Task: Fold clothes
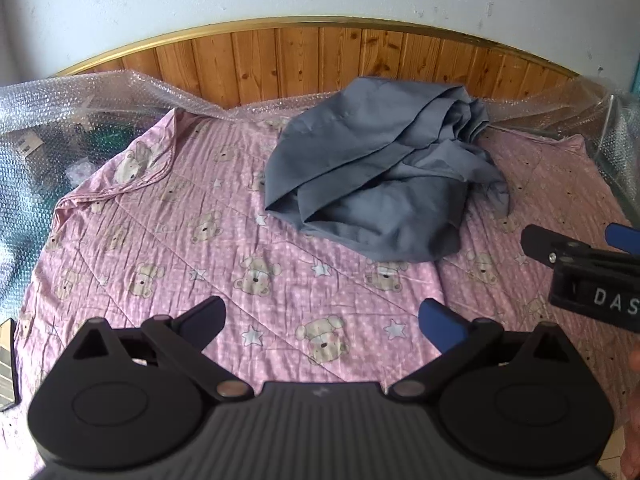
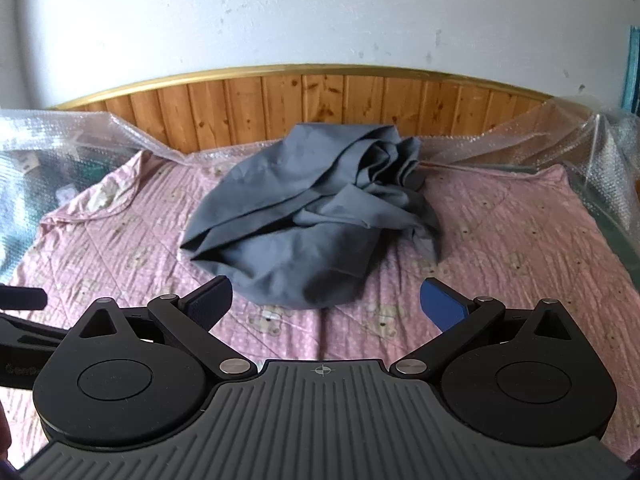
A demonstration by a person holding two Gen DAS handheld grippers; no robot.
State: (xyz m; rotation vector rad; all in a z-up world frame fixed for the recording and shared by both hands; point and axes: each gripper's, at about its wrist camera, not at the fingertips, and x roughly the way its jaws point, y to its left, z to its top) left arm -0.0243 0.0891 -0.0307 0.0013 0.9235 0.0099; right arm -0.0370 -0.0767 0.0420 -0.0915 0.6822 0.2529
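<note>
A bed fills both views, spread with a pink quilt (image 1: pixel 168 240) printed with teddy bears, white stars and small dots; its far left corner is turned back on itself. Behind it runs a headboard (image 1: pixel 320 60) of knotty pine boards under a brass-coloured rail, and above that a pale, scuffed wall (image 2: pixel 320 12). Clear bubble wrap (image 1: pixel 44 100) is draped along the head of the bed and down both sides, with dark and green things under it on the left that are too blurred to name. The grey garment (image 1: pixel 380 176) lies in a crumpled heap on the quilt toward the headboard, slightly right of centre in the left wrist view, its folds bunched and overlapping. The left gripper (image 1: pixel 322 320) hovers over the near part of the quilt, released, fingers spread wide with nothing between them. The right gripper (image 2: pixel 326 304) is likewise spread and empty, just short of the near edge of the heap, which sits apart from both fingers. At the right edge of the left wrist view, the right gripper shows from the side.
</note>
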